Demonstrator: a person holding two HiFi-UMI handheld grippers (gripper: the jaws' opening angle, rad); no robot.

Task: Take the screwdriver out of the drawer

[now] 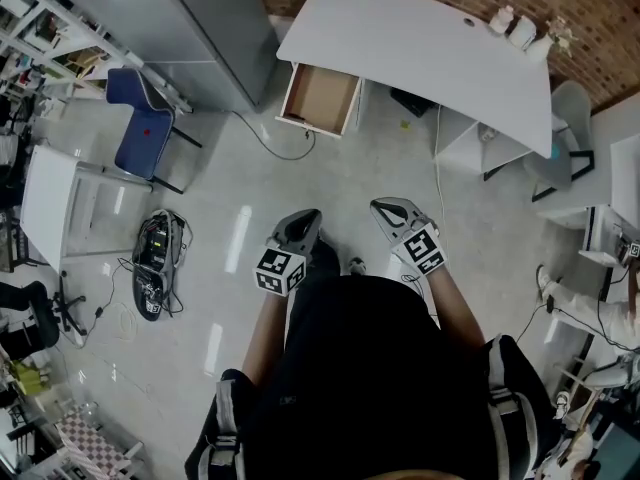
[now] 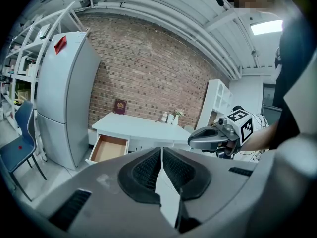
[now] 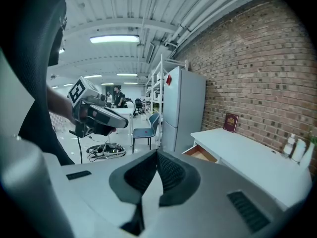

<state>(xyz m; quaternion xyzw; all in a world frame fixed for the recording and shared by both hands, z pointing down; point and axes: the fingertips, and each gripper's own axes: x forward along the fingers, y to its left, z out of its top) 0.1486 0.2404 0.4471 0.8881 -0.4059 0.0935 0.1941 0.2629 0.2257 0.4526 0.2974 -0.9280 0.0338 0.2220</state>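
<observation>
Start of task: drawer (image 1: 321,97) open, screwdriver not yet reached.
Left gripper (image 1: 303,219) and right gripper (image 1: 388,209) have jaws pressed together, holding nothing, well apart from the desk (image 1: 420,43); no screwdriver can be made out in the drawer.

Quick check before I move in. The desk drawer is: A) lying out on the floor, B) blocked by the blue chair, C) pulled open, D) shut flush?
C: the drawer juts out from under the white desk, its brown inside open to the head view.
</observation>
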